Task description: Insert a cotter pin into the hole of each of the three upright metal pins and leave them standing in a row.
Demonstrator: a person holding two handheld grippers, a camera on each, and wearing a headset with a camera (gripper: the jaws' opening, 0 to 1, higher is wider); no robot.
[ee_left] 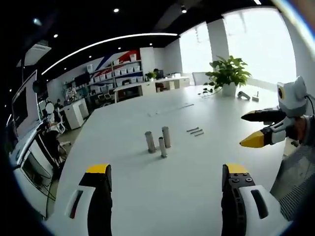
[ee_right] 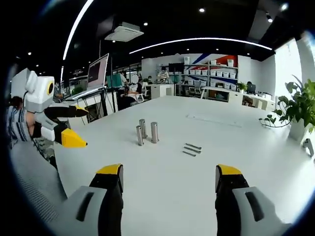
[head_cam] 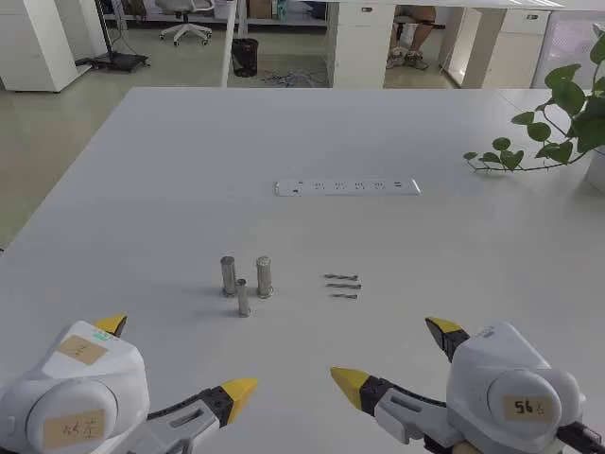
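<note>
Three upright metal pins [head_cam: 245, 282] [ee_left: 158, 139] [ee_right: 146, 132] stand clustered on the white table [head_cam: 312, 142], two behind and a shorter one in front. To their right lie three small cotter pins [head_cam: 342, 286] [ee_left: 195, 131] [ee_right: 191, 149], side by side. My left gripper [head_cam: 175, 356] [ee_left: 167, 173] is open near the front left edge, nothing between its yellow-tipped jaws. My right gripper [head_cam: 389, 352] [ee_right: 168, 173] is open at the front right, also holding nothing. Both hover well short of the pins.
A white power strip [head_cam: 347, 187] lies flat beyond the pins. A potted plant [head_cam: 558, 123] stands at the table's far right edge. Office chairs, cabinets and a seated person are behind the table.
</note>
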